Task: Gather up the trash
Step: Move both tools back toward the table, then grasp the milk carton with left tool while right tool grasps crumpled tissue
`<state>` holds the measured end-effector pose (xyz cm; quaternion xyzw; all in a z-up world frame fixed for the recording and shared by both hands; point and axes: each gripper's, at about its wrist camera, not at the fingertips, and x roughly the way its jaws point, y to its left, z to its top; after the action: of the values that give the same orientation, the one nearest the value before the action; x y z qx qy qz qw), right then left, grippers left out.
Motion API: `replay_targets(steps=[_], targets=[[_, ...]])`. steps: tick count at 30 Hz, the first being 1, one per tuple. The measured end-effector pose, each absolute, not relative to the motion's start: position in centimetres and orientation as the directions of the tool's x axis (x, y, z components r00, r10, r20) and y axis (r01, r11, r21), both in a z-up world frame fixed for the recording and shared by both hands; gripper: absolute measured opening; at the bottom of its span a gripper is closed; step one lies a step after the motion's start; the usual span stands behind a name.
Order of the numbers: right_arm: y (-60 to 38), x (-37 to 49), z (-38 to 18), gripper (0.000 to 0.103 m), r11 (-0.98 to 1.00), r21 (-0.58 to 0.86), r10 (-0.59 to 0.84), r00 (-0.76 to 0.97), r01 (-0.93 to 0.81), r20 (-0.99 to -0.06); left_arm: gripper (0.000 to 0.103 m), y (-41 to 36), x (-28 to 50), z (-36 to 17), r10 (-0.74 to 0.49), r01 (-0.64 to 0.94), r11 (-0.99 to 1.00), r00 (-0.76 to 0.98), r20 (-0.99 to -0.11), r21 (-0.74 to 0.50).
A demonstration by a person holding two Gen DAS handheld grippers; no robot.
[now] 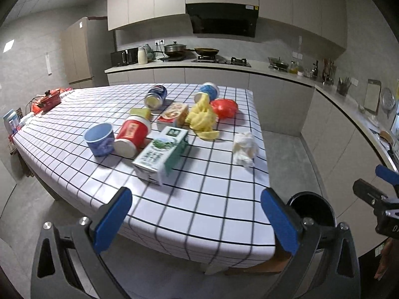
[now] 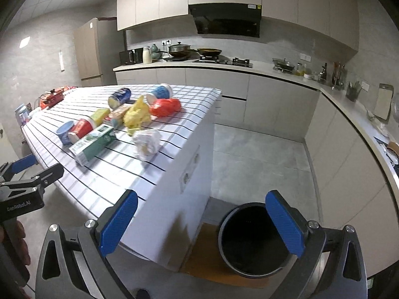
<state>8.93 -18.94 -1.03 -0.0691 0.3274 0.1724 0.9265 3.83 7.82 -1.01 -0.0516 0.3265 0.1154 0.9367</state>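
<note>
the left gripper (image 1: 198, 220) is spread wide and empty over the near edge of the table (image 1: 199, 199). the right gripper (image 2: 202, 220) is also wide apart and empty, off the table's near corner, above the bin (image 2: 249, 239) on the floor beside the table. on the table lie the trash: a carton (image 1: 162, 155) nearest, a tissue (image 1: 244, 149) by the bin-side edge, cups (image 1: 99, 138), a yellow wrapper (image 1: 202, 117), a red bag (image 1: 224, 108) and a can (image 1: 155, 97) farther back.
</note>
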Motion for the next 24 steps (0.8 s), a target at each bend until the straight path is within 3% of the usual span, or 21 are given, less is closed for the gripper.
replay_targets(steps=[17,24], targets=[[-10.5,9.7,-1.3,0.103,0.909,-0.012,0.314,0.705,-0.416,-0.636,0.103,16.9,5.1,-2.5,0.151,-0.235,0.97,0.764,-0.628,-0.053],[-8.0,11.6,-2.6,0.102,0.913,-0.029,0.293,0.703,-0.407,-0.648,0.09,18.1,8.3,-4.3,0.089,-0.164,0.985,0.758,-0.646,-0.057]])
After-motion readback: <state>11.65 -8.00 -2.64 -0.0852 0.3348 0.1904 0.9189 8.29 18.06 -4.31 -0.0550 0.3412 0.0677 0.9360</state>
